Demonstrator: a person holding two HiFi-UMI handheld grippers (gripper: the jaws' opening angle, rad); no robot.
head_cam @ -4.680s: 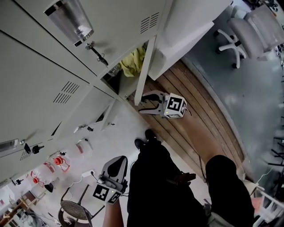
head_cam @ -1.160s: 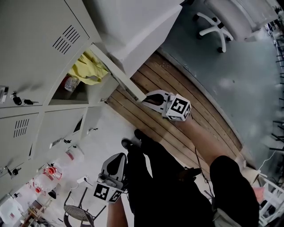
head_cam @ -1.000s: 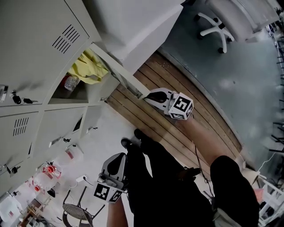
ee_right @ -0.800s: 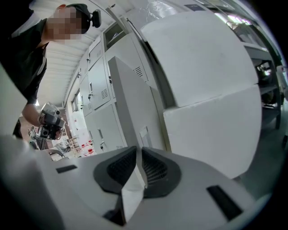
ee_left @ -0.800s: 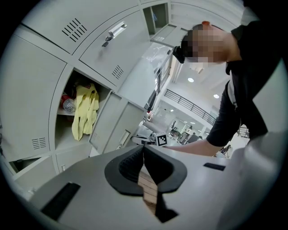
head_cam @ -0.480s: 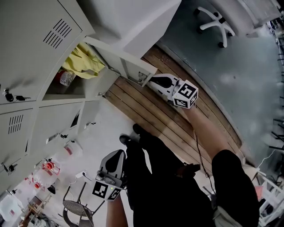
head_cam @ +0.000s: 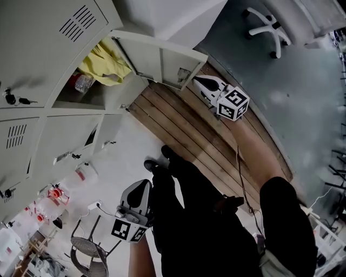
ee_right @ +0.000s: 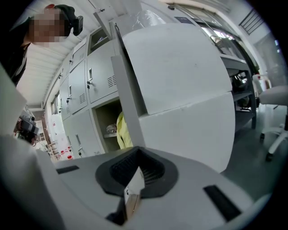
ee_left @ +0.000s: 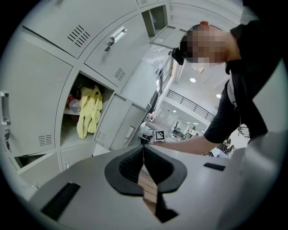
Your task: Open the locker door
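The grey locker door (head_cam: 162, 58) stands swung wide open, and the compartment behind it shows a yellow cloth (head_cam: 102, 62) and a plastic bottle (head_cam: 82, 82). My right gripper (head_cam: 198, 81) is at the door's free lower corner. Its jaws have just been closing and now look shut, with nothing seen between the pads. In the right gripper view the door's edge (ee_right: 126, 99) rises straight ahead of the jaws. My left gripper (head_cam: 141, 189) hangs low beside the person's leg, shut and empty. From the left gripper view I see the door (ee_left: 128, 119) and the right gripper (ee_left: 146, 135) at its edge.
A big white cabinet (head_cam: 178, 13) stands right of the open locker. An office chair (head_cam: 267, 27) is on the grey floor behind it. Wooden planks (head_cam: 189, 130) run below the door. Water jugs (head_cam: 81, 176) and a stool (head_cam: 86, 251) sit at lower left.
The door has swung further open. My right gripper moved up and to the right with the door's edge. The left gripper has stayed where it was.
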